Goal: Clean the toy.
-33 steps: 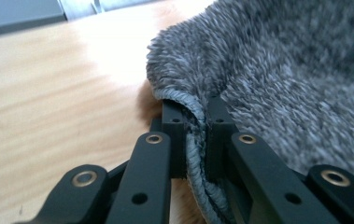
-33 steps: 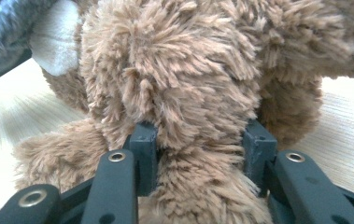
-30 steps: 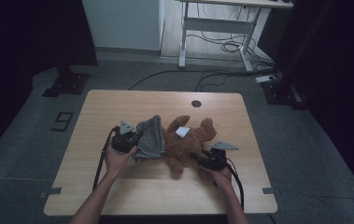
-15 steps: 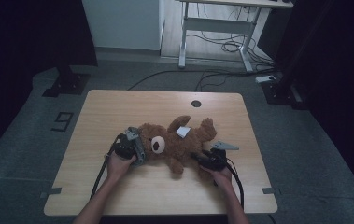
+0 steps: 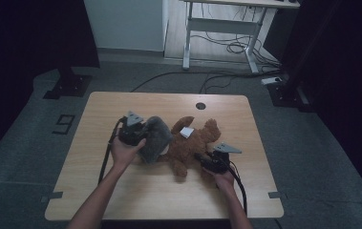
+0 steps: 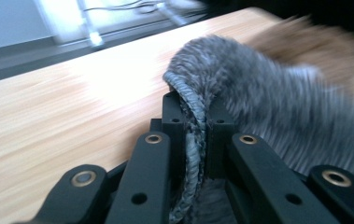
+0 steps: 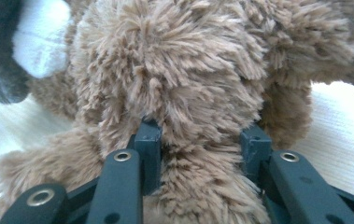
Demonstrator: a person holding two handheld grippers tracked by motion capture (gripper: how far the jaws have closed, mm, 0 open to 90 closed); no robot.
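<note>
Two tongs are at work on a plush toy. The left tongs (image 6: pixel 195 126) are pressed together on the rolled hem of a grey knitted garment (image 6: pixel 277 107), the edge pinched tightly between the two black pads. In the high view the left tongs (image 5: pixel 138 133) sit at the toy's head end, held by the person's left hand (image 5: pixel 125 151), and the grey knitted garment (image 5: pixel 154 138) is bunched over the head of the brown teddy bear (image 5: pixel 190 148). The left gripper view is blurred, with the bear's fur a vague brown patch beyond the knit.

The right tongs (image 7: pixel 200 140) are clamped on a thick fold of the brown teddy bear (image 7: pixel 174 79), the pads sunk into the fur on either side; these jaws have just been closing further on it. In the high view the right tongs (image 5: pixel 203 158) grip the bear's lower body, with the right hand (image 5: pixel 224 179) behind them and a cable trailing back toward the person.

The bear lies sprawled near the middle of the wooden surface (image 5: pixel 97 191), a white tag (image 5: pixel 186 132) on its body. A round hole (image 5: pixel 200 106) sits near the surface's far edge.
</note>
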